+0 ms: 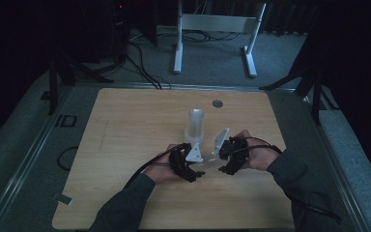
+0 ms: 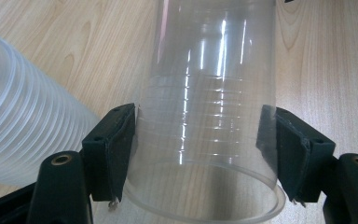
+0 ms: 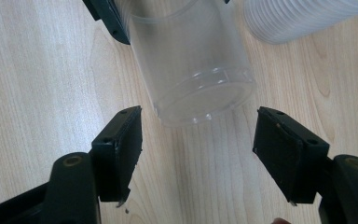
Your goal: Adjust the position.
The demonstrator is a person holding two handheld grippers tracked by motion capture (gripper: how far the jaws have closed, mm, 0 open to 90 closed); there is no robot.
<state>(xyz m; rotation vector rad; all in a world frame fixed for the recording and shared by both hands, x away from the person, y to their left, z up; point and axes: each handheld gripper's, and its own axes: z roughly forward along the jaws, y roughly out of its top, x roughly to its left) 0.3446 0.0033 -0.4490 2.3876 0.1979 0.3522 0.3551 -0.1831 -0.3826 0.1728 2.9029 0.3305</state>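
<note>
My left gripper (image 2: 200, 149) is shut on a clear plastic cup (image 2: 209, 107), with its pads pressed against the wall just below the rim. The cup lies tipped, its base pointing away towards the other hand. In the right gripper view the cup's base (image 3: 193, 65) sits just ahead of my right gripper (image 3: 198, 144), which is open; neither pad touches the cup. From above, both grippers (image 1: 199, 170) (image 1: 221, 164) meet over the near middle of the table with the cup (image 1: 208, 164) between them. A stack of clear cups (image 1: 194, 126) stands upright just behind them.
The wooden table (image 1: 125, 125) has a round grey grommet (image 1: 217, 103) near its far edge. Beyond it stand the white legs of a frame (image 1: 215, 24) and loose cables on the dark floor. The stack of cups (image 2: 18, 121) lies close to my left gripper's left jaw.
</note>
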